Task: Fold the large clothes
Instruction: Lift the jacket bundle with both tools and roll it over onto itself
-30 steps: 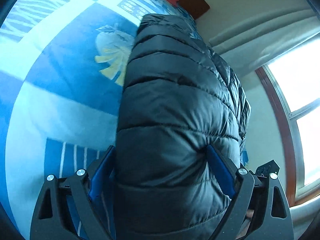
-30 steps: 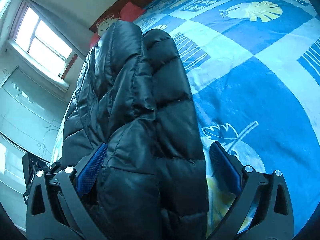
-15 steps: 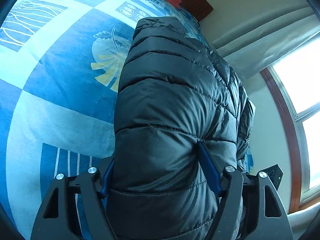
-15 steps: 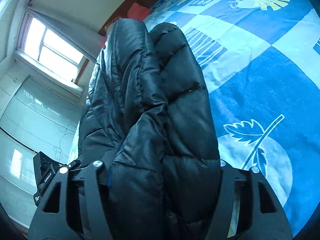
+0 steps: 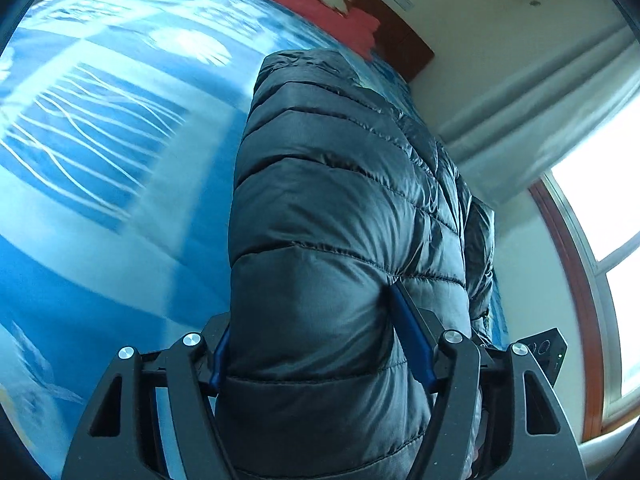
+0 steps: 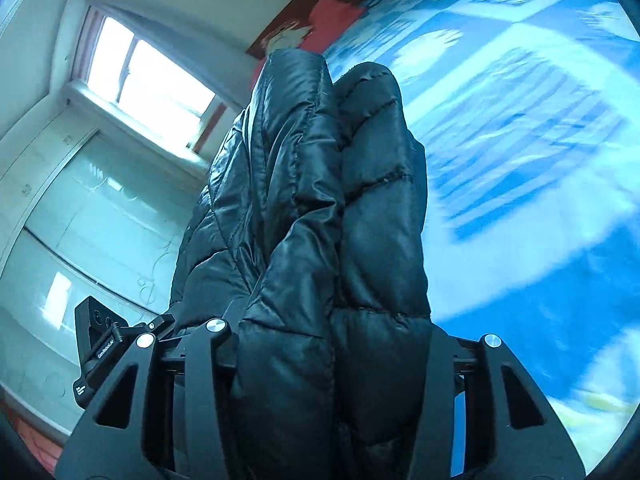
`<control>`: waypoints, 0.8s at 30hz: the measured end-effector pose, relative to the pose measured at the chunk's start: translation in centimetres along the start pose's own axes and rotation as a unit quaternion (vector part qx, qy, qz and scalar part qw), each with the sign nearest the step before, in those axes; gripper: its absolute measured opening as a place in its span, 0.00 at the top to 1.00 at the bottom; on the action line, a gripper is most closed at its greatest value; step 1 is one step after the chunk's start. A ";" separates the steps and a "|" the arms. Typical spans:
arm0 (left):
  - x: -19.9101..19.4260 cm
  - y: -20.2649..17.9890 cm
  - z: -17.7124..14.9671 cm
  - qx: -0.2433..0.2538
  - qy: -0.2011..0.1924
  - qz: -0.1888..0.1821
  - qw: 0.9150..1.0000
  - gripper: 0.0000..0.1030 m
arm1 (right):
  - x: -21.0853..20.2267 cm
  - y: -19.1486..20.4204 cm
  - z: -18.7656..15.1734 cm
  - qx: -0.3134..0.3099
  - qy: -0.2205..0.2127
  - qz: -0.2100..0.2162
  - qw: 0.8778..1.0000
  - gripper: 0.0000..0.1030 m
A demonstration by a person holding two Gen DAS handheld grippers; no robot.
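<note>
No lettering anywhere is clear enough to read.

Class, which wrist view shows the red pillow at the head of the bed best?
The left wrist view: the red pillow lies largely unobstructed against the dark headboard. In the right wrist view the black puffer jacket covers part of the pillow, leaving a small patch.

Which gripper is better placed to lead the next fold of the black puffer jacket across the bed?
Probably the right gripper: it clamps several bunched layers of the jacket. The left gripper squeezes one smooth quilted panel, suiting a steadying role. Both have just closed onto it.
</note>
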State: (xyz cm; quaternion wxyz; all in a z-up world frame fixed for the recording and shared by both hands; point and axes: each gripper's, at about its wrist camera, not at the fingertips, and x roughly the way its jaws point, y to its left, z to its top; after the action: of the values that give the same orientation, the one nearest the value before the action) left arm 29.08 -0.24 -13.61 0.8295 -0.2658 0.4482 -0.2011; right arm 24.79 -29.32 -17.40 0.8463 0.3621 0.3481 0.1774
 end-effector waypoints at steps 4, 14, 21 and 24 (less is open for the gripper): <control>-1.3 2.9 2.2 -0.014 -0.020 0.017 1.000 0.35 | 4.1 1.9 0.3 -0.010 0.020 0.018 1.000 0.55; -0.1 6.9 2.0 -0.033 -0.018 0.024 0.999 0.32 | 6.7 1.5 -0.4 -0.002 0.038 0.006 0.999 0.50; 0.6 6.7 3.3 -0.041 -0.014 0.025 0.999 0.28 | 7.5 2.6 0.5 0.000 0.039 -0.018 0.999 0.42; 0.4 6.4 3.5 -0.034 -0.014 0.041 0.998 0.24 | 7.3 2.8 0.6 -0.003 0.036 -0.038 0.999 0.34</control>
State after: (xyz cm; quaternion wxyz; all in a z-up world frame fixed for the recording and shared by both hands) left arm 32.92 5.46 -16.26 0.8338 -0.2785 0.4533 -0.1478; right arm 30.18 -23.64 -18.41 0.8405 0.3394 0.3911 0.1592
